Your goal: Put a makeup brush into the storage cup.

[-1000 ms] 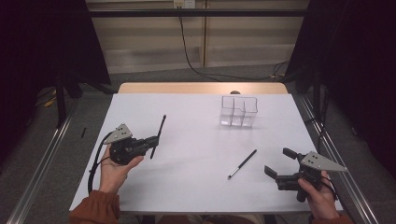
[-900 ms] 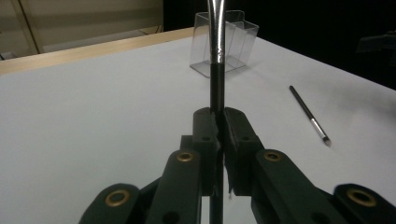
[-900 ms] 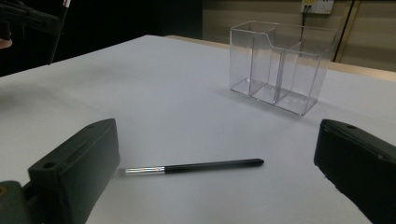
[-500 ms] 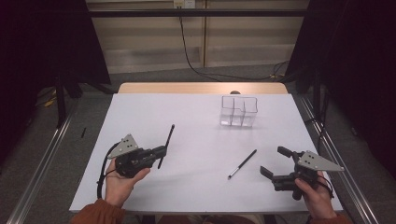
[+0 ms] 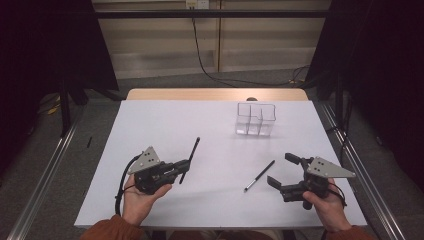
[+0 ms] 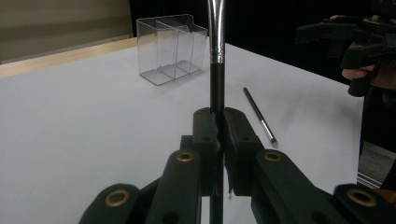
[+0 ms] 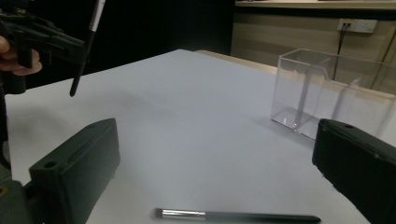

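Left fingers clamped on 1 brush, right fingers wide and empty.

I have the left gripper (image 5: 183, 166) pressed tight on a black brush (image 5: 191, 156); its fingers (image 6: 208, 135) pinch the handle, and the brush sticks up past them, its silver ferrule above the black handle, clear of the table (image 5: 165, 125). My right gripper (image 5: 284, 170) hangs with its fingers (image 7: 79, 163) spread wide, holding nothing. A 2nd brush (image 5: 259, 175) lies flat on the table just beside them, thin, black, silver near its tip. The clear organizer (image 5: 255, 119) stands farther back.
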### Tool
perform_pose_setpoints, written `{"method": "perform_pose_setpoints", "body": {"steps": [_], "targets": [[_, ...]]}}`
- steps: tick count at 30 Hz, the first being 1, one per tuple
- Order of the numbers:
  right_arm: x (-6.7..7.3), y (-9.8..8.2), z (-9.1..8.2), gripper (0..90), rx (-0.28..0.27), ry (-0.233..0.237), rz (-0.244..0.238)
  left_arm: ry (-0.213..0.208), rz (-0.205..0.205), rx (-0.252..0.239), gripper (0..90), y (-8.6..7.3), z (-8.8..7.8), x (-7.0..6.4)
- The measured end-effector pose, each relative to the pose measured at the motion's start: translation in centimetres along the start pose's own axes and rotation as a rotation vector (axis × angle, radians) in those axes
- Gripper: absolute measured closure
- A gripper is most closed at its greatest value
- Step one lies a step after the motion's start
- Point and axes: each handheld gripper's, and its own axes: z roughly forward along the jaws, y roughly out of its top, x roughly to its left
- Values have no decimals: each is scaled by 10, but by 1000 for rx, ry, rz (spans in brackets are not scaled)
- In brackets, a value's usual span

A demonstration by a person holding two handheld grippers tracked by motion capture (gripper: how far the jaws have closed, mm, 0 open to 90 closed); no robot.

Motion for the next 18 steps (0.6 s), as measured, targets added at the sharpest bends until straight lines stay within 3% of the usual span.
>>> {"method": "perform_pose_setpoints", "body": {"steps": [10, 18], "targets": [[16, 29, 38, 18, 10, 128, -14, -18, 19, -2, 842, 6, 7, -5], [26, 47, 59, 17, -11, 194, -29, -48, 37, -3, 842, 13, 23, -13]]}}
